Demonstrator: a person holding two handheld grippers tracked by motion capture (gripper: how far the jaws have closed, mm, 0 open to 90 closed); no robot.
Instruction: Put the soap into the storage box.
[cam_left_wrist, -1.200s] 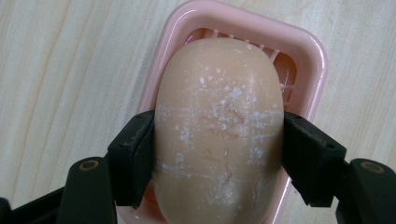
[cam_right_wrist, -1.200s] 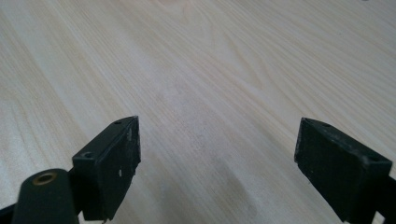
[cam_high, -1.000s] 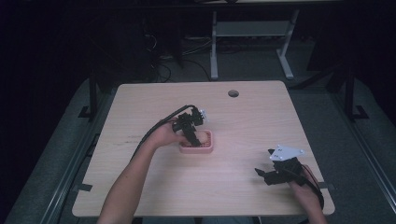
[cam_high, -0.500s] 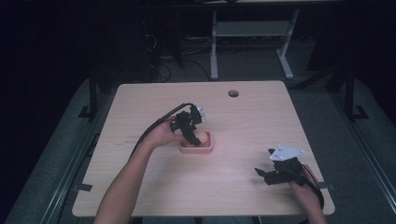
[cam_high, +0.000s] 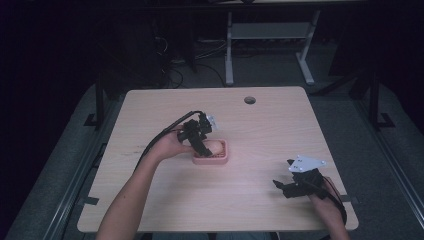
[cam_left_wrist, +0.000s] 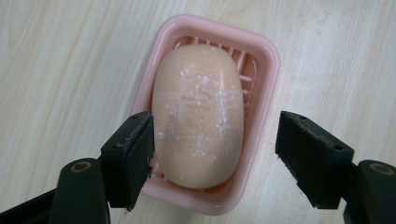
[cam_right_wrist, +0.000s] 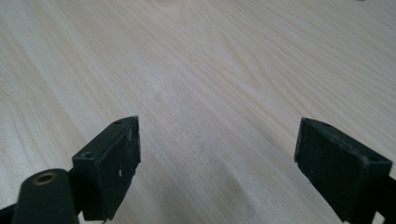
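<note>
A pale wooden bench (cam_high: 150, 200) carries, near its middle and a little toward its left edge, a pink soap dish (cam_left_wrist: 267, 74) in which a peach-coloured bar of soap (cam_left_wrist: 198, 114) lies lengthwise, dusted with white marks. The person's left tongs (cam_left_wrist: 212, 156) hang over the near end of the dish with jaws apart, one jaw touching the soap's side inside the dish and the other standing clear outside the dish's rim. The right tongs (cam_right_wrist: 217, 161), near the bench's front right corner, are held just above bare wood with jaws spread wide, holding nothing.
</note>
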